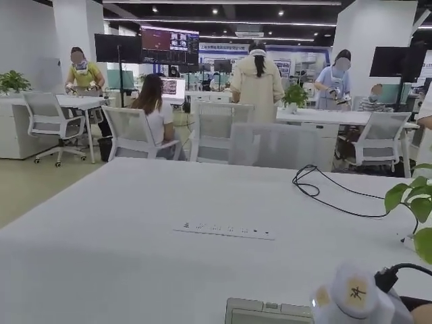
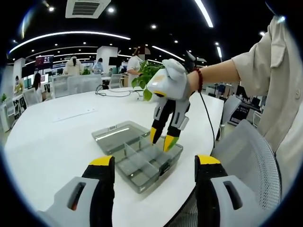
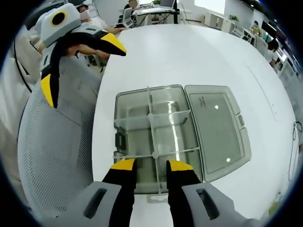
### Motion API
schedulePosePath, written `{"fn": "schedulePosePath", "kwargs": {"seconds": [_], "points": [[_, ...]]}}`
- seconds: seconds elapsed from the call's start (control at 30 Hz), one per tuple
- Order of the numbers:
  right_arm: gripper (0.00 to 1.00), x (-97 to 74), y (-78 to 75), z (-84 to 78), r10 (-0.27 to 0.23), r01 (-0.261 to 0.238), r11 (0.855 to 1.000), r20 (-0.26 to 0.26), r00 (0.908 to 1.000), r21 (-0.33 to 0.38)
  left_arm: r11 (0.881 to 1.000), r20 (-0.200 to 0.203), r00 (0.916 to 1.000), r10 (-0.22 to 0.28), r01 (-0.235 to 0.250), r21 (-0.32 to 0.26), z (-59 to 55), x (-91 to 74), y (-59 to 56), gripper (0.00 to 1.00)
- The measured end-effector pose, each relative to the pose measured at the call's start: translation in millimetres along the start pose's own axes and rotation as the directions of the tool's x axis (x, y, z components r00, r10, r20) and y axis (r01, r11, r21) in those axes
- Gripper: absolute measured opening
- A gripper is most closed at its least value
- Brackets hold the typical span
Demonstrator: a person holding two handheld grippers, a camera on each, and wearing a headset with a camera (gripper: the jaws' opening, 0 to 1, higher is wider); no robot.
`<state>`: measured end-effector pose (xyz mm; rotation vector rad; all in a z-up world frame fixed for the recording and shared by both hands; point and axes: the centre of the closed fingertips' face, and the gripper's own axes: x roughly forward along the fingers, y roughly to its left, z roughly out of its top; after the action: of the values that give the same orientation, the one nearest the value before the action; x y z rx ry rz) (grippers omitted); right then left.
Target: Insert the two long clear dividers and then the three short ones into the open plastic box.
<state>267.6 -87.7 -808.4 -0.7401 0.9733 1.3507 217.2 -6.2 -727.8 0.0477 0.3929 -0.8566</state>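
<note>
At the bottom of the right gripper view, the right gripper [image 3: 151, 165] is seen with its jaws slightly parted and nothing pinched, over the near edge of the clear box [image 3: 124, 101]. Crossed dividers [image 3: 150, 116] are seated inside it at the frame's centre, and the lid [image 3: 215, 127] is laid flat at right on the white table [image 3: 189, 52]. Farther off, at upper left, the left gripper [image 3: 80, 66] is held with its jaws spread wide.

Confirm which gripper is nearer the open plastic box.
Right. The right gripper hangs directly above the plastic box, jaw tips pointing down toward its compartments. The left gripper is out past the table edge, over a chair, facing the box.
</note>
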Motion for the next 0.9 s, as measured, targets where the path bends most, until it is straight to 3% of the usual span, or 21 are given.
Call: {"fn": "schedulePosePath", "kwargs": {"seconds": [0.2, 0.33, 0.43, 0.53, 0.63, 0.67, 0.7, 0.73, 0.9], "points": [[0.34, -22.1, 5.3, 1.5, -0.061, 0.053, 0.995, 0.086, 0.9945, 0.086, 1.0, -0.025, 0.9996, 0.01, -0.009, 0.029, 3.6, -6.9, 5.7, 0.72], [0.45, -40.3, 9.2, 2.3, -0.135, 0.106, 0.98, 0.171, 0.976, 0.167, 0.999, -0.048, 0.9984, 0.029, -0.027, 0.04, 2.1, -14.1, 10.9, 0.74], [0.53, -53.6, 12.2, 2.9, -0.191, 0.132, 0.961, 0.238, 0.9524, 0.245, 0.998, -0.056, 0.9973, 0.047, -0.045, 0.035, 1.3, -20.8, 15.9, 0.75], [0.63, -66.2, 12.9, 0.7, -0.273, 0.184, 0.936, 0.293, 0.9162, 0.299, 0.998, -0.059, 0.9964, 0.061, -0.06, 0.023, 0.5, -27.4, 19.6, 0.76], [0.7, -72.8, 18.2, -6.2, -0.32, 0.214, 0.918, 0.302, 0.898, 0.334, 0.998, -0.076, 0.9947, 0.07, -0.069, 0.017, -2.0, -31.4, 20.9, 0.78], [0.71, -76.1, 20.2, -6.8, -0.338, 0.219, 0.909, 0.321, 0.8846, 0.354, 0.997, -0.083, 0.994, 0.071, -0.07, 0.018, -2.8, -33.0, 21.2, 0.78], [0.72, -77.2, 21.0, -6.8, -0.345, 0.217, 0.904, 0.33, 0.8786, 0.367, 0.997, -0.083, 0.9938, 0.074, -0.073, 0.02, -2.6, -34.3, 21.3, 0.79], [0.73, -80.3, 24.2, -8.4, -0.359, 0.21, 0.893, 0.348, 0.8661, 0.399, 0.997, -0.08, 0.9937, 0.078, -0.077, 0.019, -2.0, -35.5, 21.9, 0.8], [0.83, -89.9, 34.4, -15.4, -0.402, 0.214, 0.871, 0.389, 0.8293, 0.443, 0.996, -0.07, 0.9933, 0.092, -0.092, -0.001, -0.2, -42.3, 24.2, 0.84]]}}
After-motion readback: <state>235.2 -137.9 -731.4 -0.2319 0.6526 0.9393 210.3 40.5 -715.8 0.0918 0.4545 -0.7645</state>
